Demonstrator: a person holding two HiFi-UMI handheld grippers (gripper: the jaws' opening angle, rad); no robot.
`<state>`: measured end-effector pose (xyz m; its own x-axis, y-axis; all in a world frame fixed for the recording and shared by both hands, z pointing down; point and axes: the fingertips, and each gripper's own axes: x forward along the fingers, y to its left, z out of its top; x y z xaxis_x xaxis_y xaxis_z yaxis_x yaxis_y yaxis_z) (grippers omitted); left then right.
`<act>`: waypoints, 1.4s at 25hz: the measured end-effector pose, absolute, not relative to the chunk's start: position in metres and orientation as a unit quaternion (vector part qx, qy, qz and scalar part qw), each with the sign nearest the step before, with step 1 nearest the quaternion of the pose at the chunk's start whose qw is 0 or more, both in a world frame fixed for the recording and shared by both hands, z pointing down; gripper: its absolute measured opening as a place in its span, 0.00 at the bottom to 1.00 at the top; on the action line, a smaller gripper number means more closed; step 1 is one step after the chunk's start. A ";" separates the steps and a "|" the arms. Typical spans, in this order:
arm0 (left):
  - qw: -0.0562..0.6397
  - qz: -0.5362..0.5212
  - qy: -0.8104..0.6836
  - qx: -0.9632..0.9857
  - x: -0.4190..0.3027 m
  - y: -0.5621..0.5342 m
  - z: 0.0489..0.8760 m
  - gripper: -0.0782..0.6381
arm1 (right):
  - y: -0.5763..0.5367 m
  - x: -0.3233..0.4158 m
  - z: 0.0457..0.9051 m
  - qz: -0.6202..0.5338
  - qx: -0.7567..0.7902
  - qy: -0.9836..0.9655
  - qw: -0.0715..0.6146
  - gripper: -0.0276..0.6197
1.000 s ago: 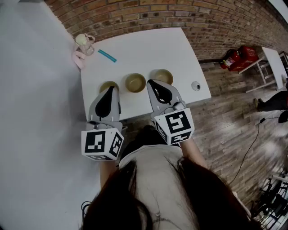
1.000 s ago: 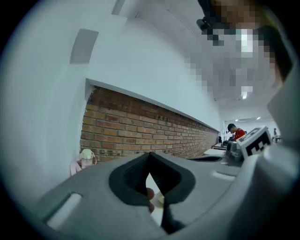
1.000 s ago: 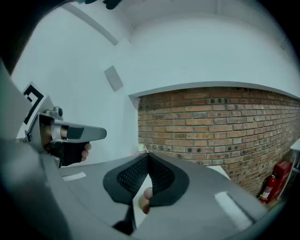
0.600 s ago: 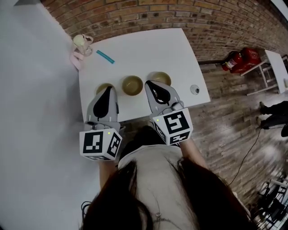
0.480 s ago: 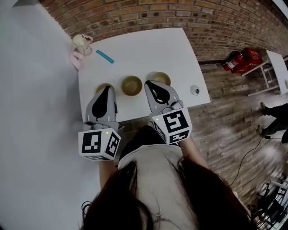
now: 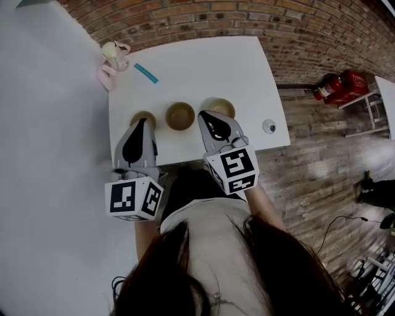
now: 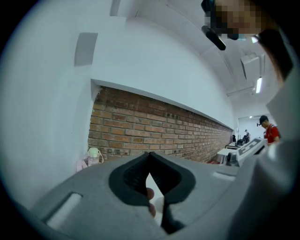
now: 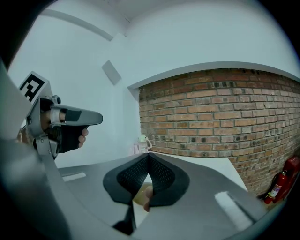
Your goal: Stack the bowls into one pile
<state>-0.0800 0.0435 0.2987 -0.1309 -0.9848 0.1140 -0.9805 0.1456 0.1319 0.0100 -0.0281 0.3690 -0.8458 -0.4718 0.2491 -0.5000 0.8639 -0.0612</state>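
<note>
**Three Bowls Unstacked, Both Tools Shut Over the Near Edge**

Nearest in, the left tool [image 6: 142, 125] is held with its jaws pressed together at the tips, and nothing is clamped between them. The right tool [image 6: 208, 117] is matched to it, closed tip to tip and carrying nothing. Both are poised over the near edge of the white desk [image 6: 247, 68].

Just past the tips, three bowls are laid out in a row on the desk, each apart from the next. The left bowl [image 6: 139, 116] is partly covered by the left tool's tip in the head view. The middle bowl [image 6: 179, 115] is seen in the open between the two tools. The right bowl [image 6: 222, 106] is overlapped at its near rim by the right tool. In the right gripper view a yellowish curve is glimpsed through the gap under the jaws. It is probably a bowl's rim, though it is too blurred to be sure.

Farther out, a small round object [image 6: 269, 126] is spotted near the desk's right edge. A teal stick [image 6: 146, 73] is seen lying toward the far left, and a pale-capped bottle [image 6: 113, 54] is found at the far-left corner. Beyond the desk a brick wall [image 6: 216, 18] is shown, and a red fire extinguisher [image 6: 336, 86] is seen on the wooden floor [image 6: 308, 166].
</note>
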 end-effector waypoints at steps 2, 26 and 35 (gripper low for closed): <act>0.084 -0.010 -0.754 0.651 -0.081 0.043 0.298 0.11 | -0.028 0.008 0.374 0.065 0.251 -0.958 0.118 0.05; 0.100 0.001 -0.721 0.685 -0.150 0.012 0.315 0.11 | -0.057 -0.042 0.446 0.165 0.307 -0.919 0.183 0.06; 0.121 0.005 -0.704 0.699 -0.169 -0.003 0.329 0.11 | -0.066 -0.047 0.478 0.204 0.333 -0.895 0.215 0.08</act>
<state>-0.1691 -0.0028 0.3289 0.0073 -0.9840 0.1783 -0.9865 0.0220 0.1620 -0.0467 -0.0655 0.4777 -0.6853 -0.5085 0.5213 -0.6841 0.6949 -0.2215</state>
